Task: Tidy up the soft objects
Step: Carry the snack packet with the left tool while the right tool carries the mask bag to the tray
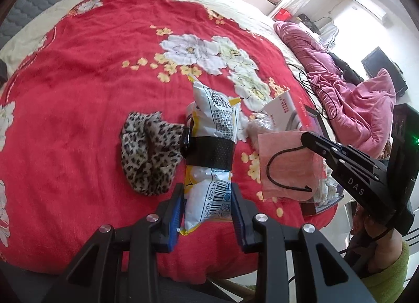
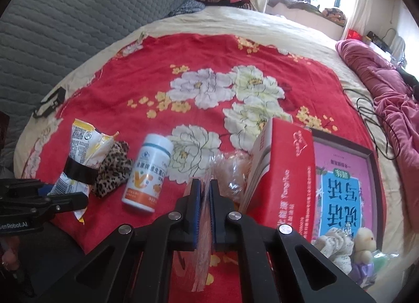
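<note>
Bedspread (image 1: 91,72): red, white and yellow flowers. Scrunchie (image 1: 149,151): leopard print. Snack packet (image 1: 212,130): white and yellow (black band across). Box (image 2: 285,172): red. Bottle (image 2: 148,174): white, orange.

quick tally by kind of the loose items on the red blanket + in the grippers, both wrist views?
Snack packets: 1, snack packet in the left gripper
Bagged face masks: 1, pink face mask in the right gripper
Scrunchies: 2, leopard scrunchie, white scrunchie
Bottles: 1, supplement bottle
Boxes: 1, red box
Books: 1, pink book
Plush toys: 1, plush toy
Total: 8
</note>
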`<state>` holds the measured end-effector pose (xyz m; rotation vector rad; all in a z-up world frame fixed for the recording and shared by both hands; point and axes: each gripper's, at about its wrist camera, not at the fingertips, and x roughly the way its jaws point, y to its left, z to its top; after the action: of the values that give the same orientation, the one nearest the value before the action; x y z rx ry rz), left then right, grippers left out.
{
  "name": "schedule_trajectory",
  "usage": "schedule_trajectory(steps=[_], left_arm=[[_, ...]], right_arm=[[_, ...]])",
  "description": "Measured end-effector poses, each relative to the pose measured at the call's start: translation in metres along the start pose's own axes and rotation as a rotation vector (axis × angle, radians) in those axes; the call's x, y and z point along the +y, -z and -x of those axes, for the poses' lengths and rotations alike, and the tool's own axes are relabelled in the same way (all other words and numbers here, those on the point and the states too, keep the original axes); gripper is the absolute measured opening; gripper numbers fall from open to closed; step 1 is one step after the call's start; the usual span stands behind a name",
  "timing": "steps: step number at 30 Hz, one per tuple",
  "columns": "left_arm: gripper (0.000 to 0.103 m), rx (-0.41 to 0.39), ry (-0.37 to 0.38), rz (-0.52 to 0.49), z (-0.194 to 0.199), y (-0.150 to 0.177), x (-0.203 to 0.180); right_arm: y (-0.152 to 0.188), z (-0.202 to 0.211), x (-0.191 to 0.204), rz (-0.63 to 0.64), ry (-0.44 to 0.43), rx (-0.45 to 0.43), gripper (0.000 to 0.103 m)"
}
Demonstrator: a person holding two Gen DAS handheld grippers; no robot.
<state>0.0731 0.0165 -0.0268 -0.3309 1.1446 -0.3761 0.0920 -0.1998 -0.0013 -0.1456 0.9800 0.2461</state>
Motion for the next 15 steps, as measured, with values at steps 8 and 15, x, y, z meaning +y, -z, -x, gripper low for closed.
schedule_trajectory(steps=[8, 15], left_arm=[[0.034, -0.032, 0.002, -0.061, 0.013, -0.011, -0.036], [0.034, -0.043, 0.016, -0.132, 0.010, -0.025, -0.083]], right_arm=[[-0.011, 0.023, -0.011, -0.018, -0.013, -0.068, 0.005], [-0.015, 0.049, -0.042, -0.061, 0.009, -0.125, 0.004]])
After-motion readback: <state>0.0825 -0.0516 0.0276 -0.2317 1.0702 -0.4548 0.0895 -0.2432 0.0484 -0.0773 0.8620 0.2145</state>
